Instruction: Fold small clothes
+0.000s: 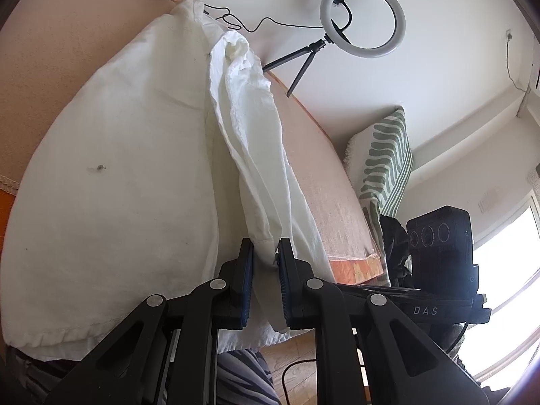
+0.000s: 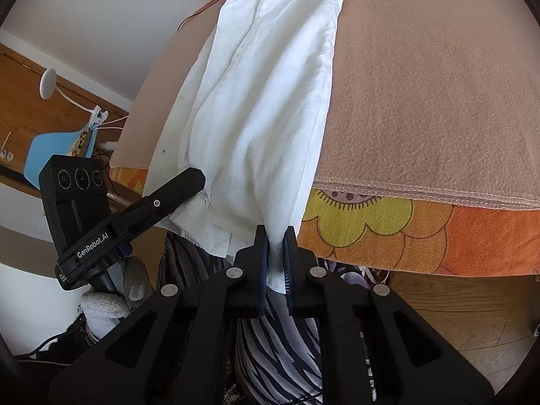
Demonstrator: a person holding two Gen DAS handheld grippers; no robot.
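Note:
A white shirt [image 1: 135, 155] lies stretched along the tan blanket-covered surface [image 1: 314, 175], one side folded over toward the middle. My left gripper [image 1: 265, 253] is shut on the shirt's near hem fold. In the right wrist view the white shirt [image 2: 256, 108] hangs over the surface's front edge. My right gripper [image 2: 276, 246] is shut on its lower corner. The left gripper [image 2: 175, 189] also shows there, clamped on the hem to the left.
The tan blanket [image 2: 432, 94] covers an orange flowered sheet [image 2: 388, 233] at the front edge. A ring light on a tripod [image 1: 362, 18] stands at the far end. A striped pillow [image 1: 384, 165] lies beside the surface. A blue chair [image 2: 50, 152] stands left.

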